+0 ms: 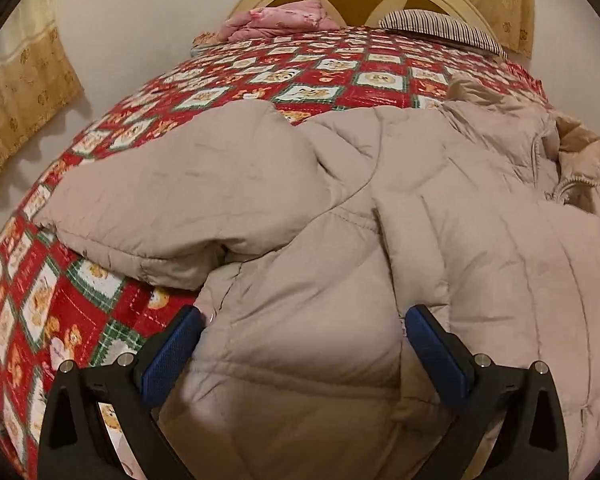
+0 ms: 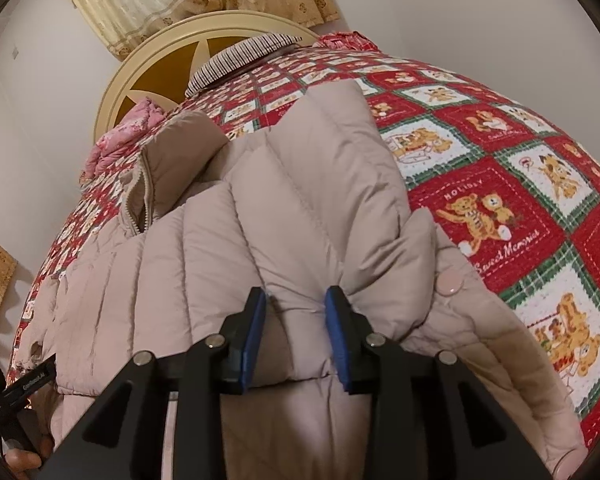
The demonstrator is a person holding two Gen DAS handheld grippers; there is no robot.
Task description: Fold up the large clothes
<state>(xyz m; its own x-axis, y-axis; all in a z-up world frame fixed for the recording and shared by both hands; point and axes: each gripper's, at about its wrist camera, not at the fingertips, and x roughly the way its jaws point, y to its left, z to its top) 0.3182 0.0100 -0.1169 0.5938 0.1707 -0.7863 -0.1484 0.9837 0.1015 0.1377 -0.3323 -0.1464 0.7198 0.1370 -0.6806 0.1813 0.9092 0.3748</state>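
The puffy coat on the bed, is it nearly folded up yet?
Not yet. One sleeve already lies across the coat, so a first fold looks begun. The right gripper has a puffy ridge between its fingers, though whether they pinch it is unclear; the left gripper stands open over the hem. The coat's body is spread over the quilt, still to be folded.

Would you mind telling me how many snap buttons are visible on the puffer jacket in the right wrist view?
1: a round pink snap button sits on the jacket's right edge, beside the quilt. Folds may hide others.
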